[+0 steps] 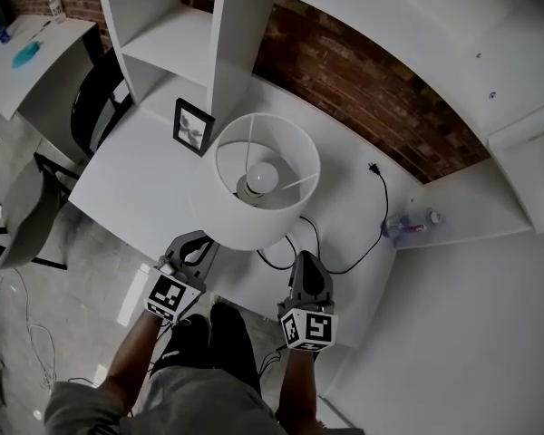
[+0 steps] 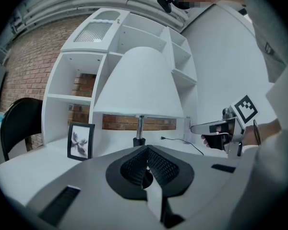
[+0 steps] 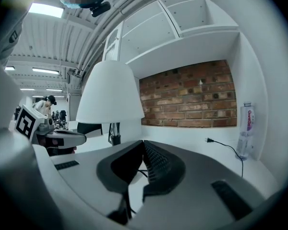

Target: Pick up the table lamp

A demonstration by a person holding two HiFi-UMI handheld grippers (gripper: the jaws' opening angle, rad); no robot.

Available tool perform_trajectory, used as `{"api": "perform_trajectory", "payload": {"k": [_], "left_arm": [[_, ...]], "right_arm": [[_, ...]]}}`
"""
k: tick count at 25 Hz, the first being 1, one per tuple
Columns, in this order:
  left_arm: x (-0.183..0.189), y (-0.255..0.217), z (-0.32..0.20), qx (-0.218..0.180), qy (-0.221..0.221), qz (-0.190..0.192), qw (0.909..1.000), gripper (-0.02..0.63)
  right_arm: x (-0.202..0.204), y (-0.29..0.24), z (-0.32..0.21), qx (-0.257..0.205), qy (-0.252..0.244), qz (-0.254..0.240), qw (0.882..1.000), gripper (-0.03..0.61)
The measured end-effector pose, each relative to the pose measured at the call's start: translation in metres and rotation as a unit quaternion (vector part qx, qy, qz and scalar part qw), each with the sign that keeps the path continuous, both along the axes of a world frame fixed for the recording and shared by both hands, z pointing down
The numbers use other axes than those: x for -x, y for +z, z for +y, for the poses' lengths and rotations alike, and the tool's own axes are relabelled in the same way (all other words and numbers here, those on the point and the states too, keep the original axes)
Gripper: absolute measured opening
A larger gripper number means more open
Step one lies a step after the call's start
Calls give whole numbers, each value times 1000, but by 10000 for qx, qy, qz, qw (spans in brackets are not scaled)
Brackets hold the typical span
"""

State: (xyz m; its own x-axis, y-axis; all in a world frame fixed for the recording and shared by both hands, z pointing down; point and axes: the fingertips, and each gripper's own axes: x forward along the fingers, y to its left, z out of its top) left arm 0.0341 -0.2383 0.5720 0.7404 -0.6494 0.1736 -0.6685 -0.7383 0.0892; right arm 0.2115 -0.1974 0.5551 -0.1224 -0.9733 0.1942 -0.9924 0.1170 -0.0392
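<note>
A table lamp with a white drum shade (image 1: 263, 211) and a bulb (image 1: 261, 178) stands on the white desk (image 1: 136, 184). The left gripper view shows its shade (image 2: 139, 83) on a thin metal stem (image 2: 140, 124); the shade (image 3: 110, 92) also appears in the right gripper view. My left gripper (image 1: 202, 236) hovers at the desk's near edge, just left of the shade, jaws shut and empty. The right gripper (image 1: 306, 256) is just right of it, its tips also together with nothing between them. Neither touches the lamp. Its black cord (image 1: 344, 265) runs to a loose plug (image 1: 374, 168).
A framed picture (image 1: 192, 127) stands left of the lamp, against a white shelf unit (image 1: 163, 34). A clear bottle (image 1: 408, 227) lies at the desk's right end by the side wall. A black chair (image 1: 95, 98) sits at the left, a second desk (image 1: 27, 53) beyond it.
</note>
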Motion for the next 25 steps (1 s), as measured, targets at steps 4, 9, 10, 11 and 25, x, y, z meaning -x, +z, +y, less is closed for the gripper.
{"api": "perform_trajectory", "payload": {"k": [4, 9, 10, 11, 25], "left_arm": [[-5, 14, -11, -46, -119, 121, 9998, 2], [-18, 26, -21, -109, 5, 110, 9999, 2], [-21, 26, -23, -120, 27, 116, 9999, 3], [-23, 27, -26, -135, 41, 122, 9998, 3], [-45, 34, -52, -258, 25, 292, 9992, 184]], "right_arm": [[-6, 18, -4, 44, 20, -12, 10000, 23], [-16, 31, -2, 115, 139, -115, 9998, 23], [-18, 33, -1, 131, 156, -145, 9997, 23], [-21, 34, -1, 141, 171, -176, 9996, 23], [-45, 49, -3, 185, 425, -250, 9986, 23]]}}
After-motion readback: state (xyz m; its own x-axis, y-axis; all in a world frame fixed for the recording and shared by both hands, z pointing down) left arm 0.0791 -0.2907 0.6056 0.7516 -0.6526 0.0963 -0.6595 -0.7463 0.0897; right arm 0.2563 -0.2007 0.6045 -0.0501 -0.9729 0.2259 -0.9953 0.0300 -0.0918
